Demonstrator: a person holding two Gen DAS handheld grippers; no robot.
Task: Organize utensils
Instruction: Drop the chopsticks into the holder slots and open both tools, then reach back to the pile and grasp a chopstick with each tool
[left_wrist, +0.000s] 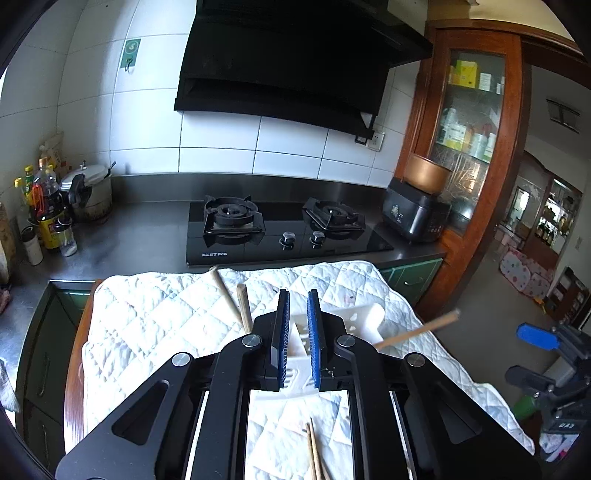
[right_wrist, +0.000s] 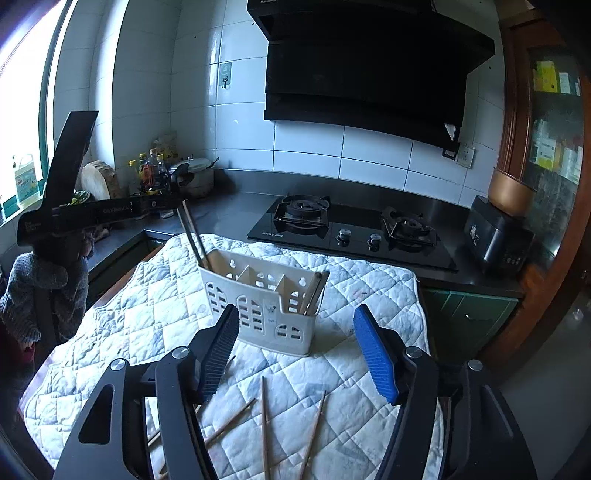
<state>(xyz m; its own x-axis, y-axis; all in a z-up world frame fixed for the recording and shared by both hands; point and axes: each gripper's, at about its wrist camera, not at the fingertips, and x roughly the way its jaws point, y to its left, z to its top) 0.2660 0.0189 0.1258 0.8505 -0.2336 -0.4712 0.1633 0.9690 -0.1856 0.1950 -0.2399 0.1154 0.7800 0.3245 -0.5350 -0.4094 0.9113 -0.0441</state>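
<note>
**A:** How do the jaws stand?

**B:** The left gripper (left_wrist: 298, 294) has its blue pads almost together. Only a narrow slit is left between them, and nothing is pinched in it. Through the slit a bit of the white utensil caddy (left_wrist: 364, 317) shows beyond. The right gripper (right_wrist: 297, 311) is spread wide, and its pads aren't touching anything.

**A:** And the caddy itself?

**B:** It stands upright on the quilted cloth (right_wrist: 155, 314), just beyond the right gripper's fingertips. It's a slotted plastic holder divided into compartments.

**A:** Where are the chopsticks?

**B:** In the right wrist view, one pair (right_wrist: 194, 232) leans out of the caddy's left end compartment. Another pair (right_wrist: 313, 291) sits lower in its right end compartment. Several loose chopsticks (right_wrist: 263, 424) lie scattered on the cloth, below and between the right gripper's fingers and nearer the camera than the caddy. The left wrist view also shows a couple on the cloth under that gripper's frame.

**A:** And further out?

**B:** A grey knitted sleeve (right_wrist: 40, 288) is at the left edge. Behind the cloth a black two-burner gas hob (right_wrist: 351, 229) is set into a steel counter, with a dark range hood (right_wrist: 369, 74) above it. A black rice cooker (right_wrist: 495, 236) stands to the right, and bottles (right_wrist: 153, 177) cluster in the left corner.
</note>
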